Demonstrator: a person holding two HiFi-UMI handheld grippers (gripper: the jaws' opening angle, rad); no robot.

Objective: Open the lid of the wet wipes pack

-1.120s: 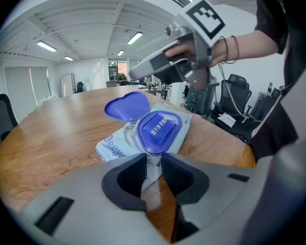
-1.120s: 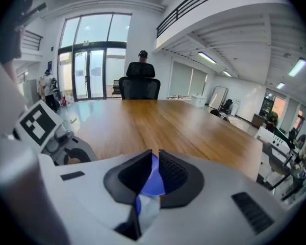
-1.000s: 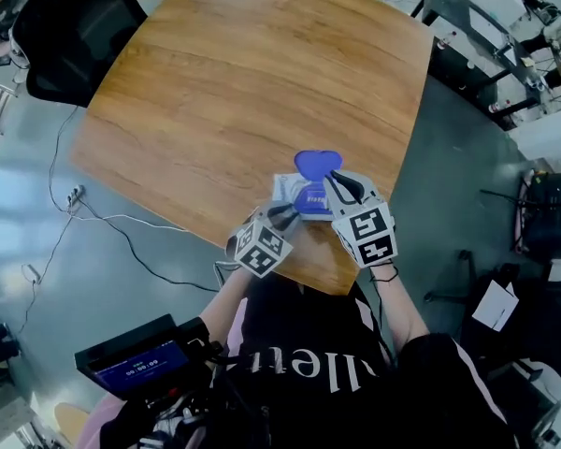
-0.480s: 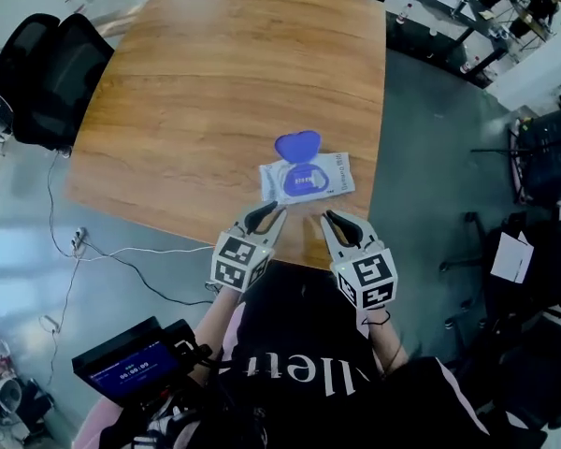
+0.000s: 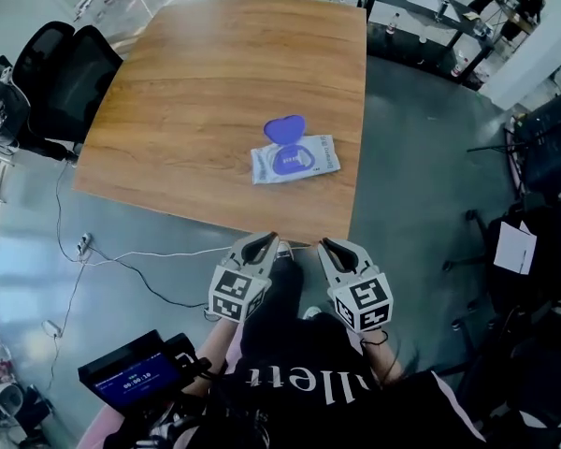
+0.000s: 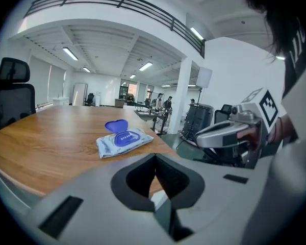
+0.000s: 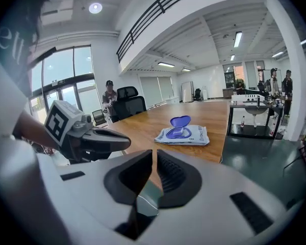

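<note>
**Desk:** What are the claws doing?

**Photographer:** The left claw [image 6: 155,157] is closed and empty, its tips meeting with nothing pinched between them. The right claw [image 7: 153,153] is nearly closed, with only a thin slit between its tips and nothing in it. The two are held side by side, close to the person's dark lettered top [image 5: 299,391]. Both point toward the bench [image 5: 196,82] and sit just off its near edge.

**Desk:** Where is the wet wipes pack?

**Photographer:** The wet wipes pack [image 5: 294,162] lies flat on the wooden bench. It sits on the near half, toward the right edge as seen from the head view, and well apart from both claws. Neither claw touches it.

**Desk:** And the lid?

**Photographer:** The blue lid [image 5: 284,127] is already open. It is flipped up on the far side of the pack, leaving the oval blue opening on the pack's top in plain sight.

**Desk:** What else is in the frame?

**Photographer:** A black office chair [image 5: 65,82] stands at the bench's left side. A thin cable [image 5: 140,255] trails over the grey floor [image 5: 402,157] below the near edge. A small device with a lit blue screen [image 5: 136,374] shows at the lower left, by the person's body. More desks and a few people stand far back in the hall, too small to make out.
</note>
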